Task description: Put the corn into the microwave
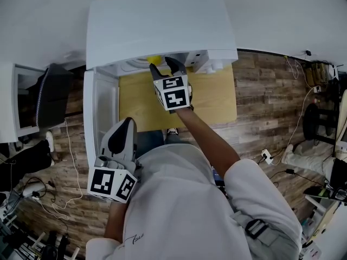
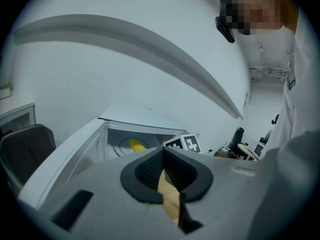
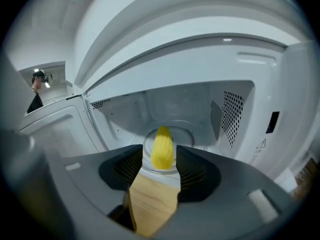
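The yellow corn (image 3: 162, 146) lies on the glass turntable (image 3: 186, 133) inside the open white microwave (image 1: 157, 20). A sliver of the corn (image 1: 154, 59) shows under the microwave's top in the head view, and the corn (image 2: 137, 145) is also seen from the left gripper view. My right gripper (image 1: 164, 65) is at the microwave's mouth. Its jaws stand apart with nothing between them, and the corn lies just beyond their tips. My left gripper (image 1: 123, 129) hangs back near my body, empty, with its pads (image 2: 150, 169) together.
The microwave door (image 1: 100, 112) is swung open to the left. The microwave stands on a small wooden table (image 1: 211, 99). A black office chair (image 1: 51, 93) and a white cabinet (image 1: 16, 102) stand at the left. Cables and a power strip (image 1: 265, 156) lie on the wood floor.
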The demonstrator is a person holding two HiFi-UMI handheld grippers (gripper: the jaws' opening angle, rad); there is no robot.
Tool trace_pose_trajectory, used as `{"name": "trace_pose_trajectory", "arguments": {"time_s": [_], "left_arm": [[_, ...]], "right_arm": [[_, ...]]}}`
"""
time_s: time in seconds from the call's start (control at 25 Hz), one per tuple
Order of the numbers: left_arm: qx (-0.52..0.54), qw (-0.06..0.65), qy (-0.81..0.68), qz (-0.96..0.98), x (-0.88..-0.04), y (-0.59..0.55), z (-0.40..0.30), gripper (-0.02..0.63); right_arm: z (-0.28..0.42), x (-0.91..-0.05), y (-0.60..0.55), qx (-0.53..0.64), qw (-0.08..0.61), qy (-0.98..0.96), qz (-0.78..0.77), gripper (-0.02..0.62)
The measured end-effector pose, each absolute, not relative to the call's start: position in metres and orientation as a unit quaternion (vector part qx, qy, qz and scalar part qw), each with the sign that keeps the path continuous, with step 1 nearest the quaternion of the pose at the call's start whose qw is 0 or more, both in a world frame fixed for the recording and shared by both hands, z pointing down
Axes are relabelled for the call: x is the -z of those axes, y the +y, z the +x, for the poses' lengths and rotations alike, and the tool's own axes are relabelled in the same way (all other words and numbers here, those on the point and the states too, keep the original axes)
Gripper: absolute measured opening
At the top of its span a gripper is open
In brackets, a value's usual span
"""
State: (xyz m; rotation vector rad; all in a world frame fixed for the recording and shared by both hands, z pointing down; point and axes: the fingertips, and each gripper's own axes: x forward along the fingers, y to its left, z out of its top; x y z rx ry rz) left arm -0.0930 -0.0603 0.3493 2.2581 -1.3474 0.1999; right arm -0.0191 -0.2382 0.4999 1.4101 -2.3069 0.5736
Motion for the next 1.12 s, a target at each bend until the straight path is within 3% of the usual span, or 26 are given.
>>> {"name": "trace_pose_trajectory", "arguments": {"time_s": [1.12], "left_arm": [[-0.068, 0.245, -0.503, 0.826, -0.358, -0.031, -0.092, -0.011]], "right_arm": [[0.023, -0.472, -0.169, -0.248, 0.167, -0.831, 0.469, 0.083]]}}
